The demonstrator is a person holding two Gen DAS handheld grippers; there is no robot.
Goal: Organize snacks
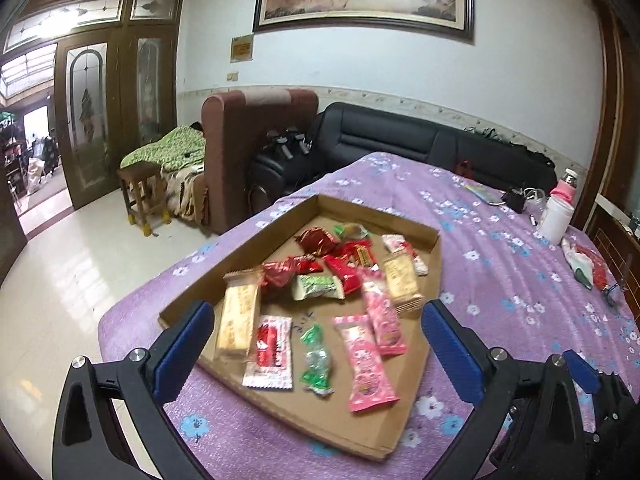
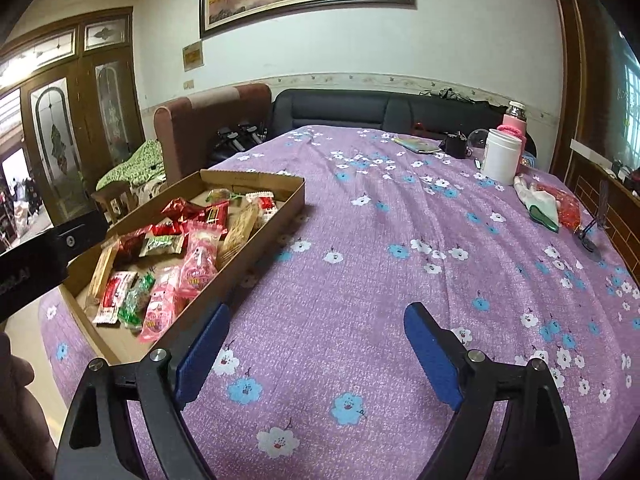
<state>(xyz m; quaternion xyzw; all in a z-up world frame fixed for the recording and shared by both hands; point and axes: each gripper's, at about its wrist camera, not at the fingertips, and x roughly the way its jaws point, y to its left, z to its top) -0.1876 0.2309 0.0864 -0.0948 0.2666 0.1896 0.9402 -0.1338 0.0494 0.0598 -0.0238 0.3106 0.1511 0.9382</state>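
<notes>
The left gripper [image 1: 316, 320] is spread wide with nothing between its blue pads, hanging above the near end of a shallow cardboard box [image 1: 256, 236] that lies on a counter covered in a purple flowered cloth [image 1: 500, 264]. Inside the box the snacks lie loose in one layer. Nearest the gripper are a red-and-white packet [image 1: 269, 352], a green wrapped candy [image 1: 317, 360] and two pink packets [image 1: 366, 364] side by side. A long beige biscuit pack [image 1: 237, 320] lies along the box's left side. Toward the far end of the box sits a cluster of red wrappers [image 1: 316, 242], with a green-and-white packet [image 1: 318, 287] among them and a second beige pack [image 1: 402, 280] by the right wall.

The right gripper [image 2: 316, 332] is also wide open and holds nothing; it hangs over bare cloth just to the right of the box [image 2: 256, 184]. Well beyond the box, at the far right of the counter, stand a white jar [image 2: 500, 156] and a pink bottle [image 2: 514, 124] behind it, with a white glove [image 2: 538, 200] lying nearer.
</notes>
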